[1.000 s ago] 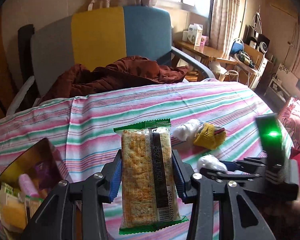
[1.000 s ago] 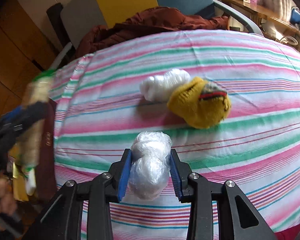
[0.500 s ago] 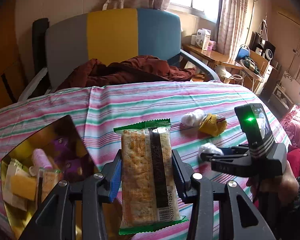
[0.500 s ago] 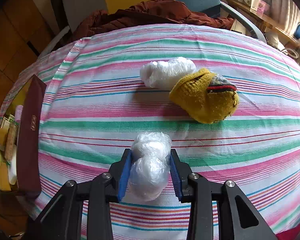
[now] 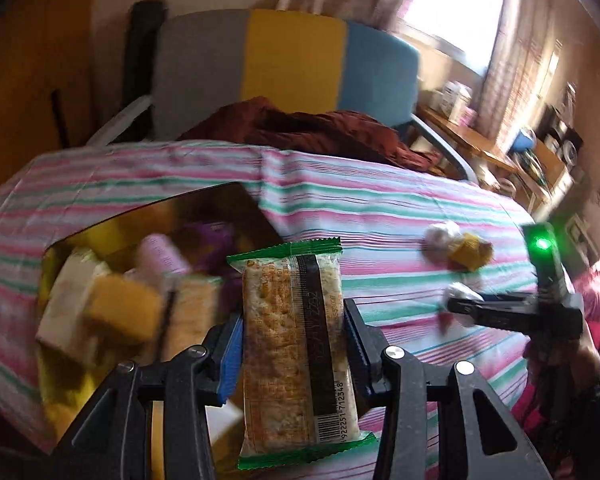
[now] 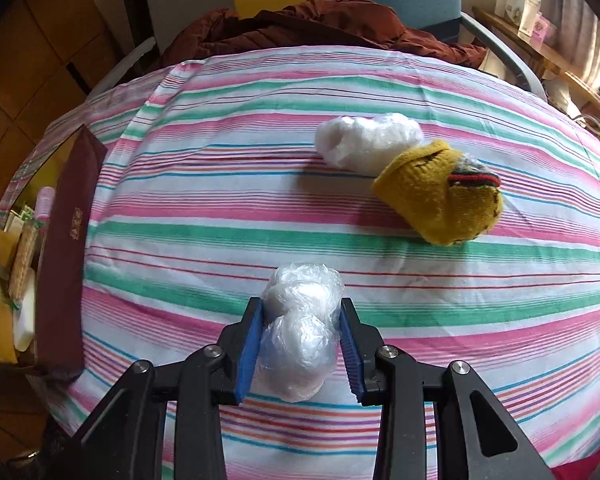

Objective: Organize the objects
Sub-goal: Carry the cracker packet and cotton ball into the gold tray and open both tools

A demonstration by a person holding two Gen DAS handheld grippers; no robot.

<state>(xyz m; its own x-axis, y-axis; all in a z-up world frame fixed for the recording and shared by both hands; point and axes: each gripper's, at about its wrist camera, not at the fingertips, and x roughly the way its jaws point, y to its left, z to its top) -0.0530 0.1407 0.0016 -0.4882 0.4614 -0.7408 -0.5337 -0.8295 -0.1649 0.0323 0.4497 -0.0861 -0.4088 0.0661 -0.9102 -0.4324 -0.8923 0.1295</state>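
My left gripper (image 5: pixel 293 350) is shut on a green-edged cracker packet (image 5: pixel 298 354), held upright just right of an open gold-lined box (image 5: pixel 216 204) that holds several snacks. My right gripper (image 6: pixel 302 338) is shut on a crumpled clear plastic bundle (image 6: pixel 300 332) above the striped tablecloth (image 6: pixel 220 240). In the left wrist view the right gripper (image 5: pixel 464 306) shows at the right with the plastic bundle (image 5: pixel 460 294). Farther on lie a white plastic bundle (image 6: pixel 364 142) and a yellow knitted sock (image 6: pixel 440 194), touching. The box's dark red side (image 6: pixel 66 248) stands at the left.
A grey, yellow and blue chair (image 5: pixel 284 64) with a dark red jacket (image 5: pixel 312 128) on it stands behind the table. A wooden desk with clutter (image 5: pixel 500 148) is at the back right. A person's hand and red clothing (image 5: pixel 580 360) are at the right edge.
My left gripper has carried the cracker packet leftward until the box fills the lower left of its view. The right gripper has kept hold of the plastic bundle and shifted only slightly.
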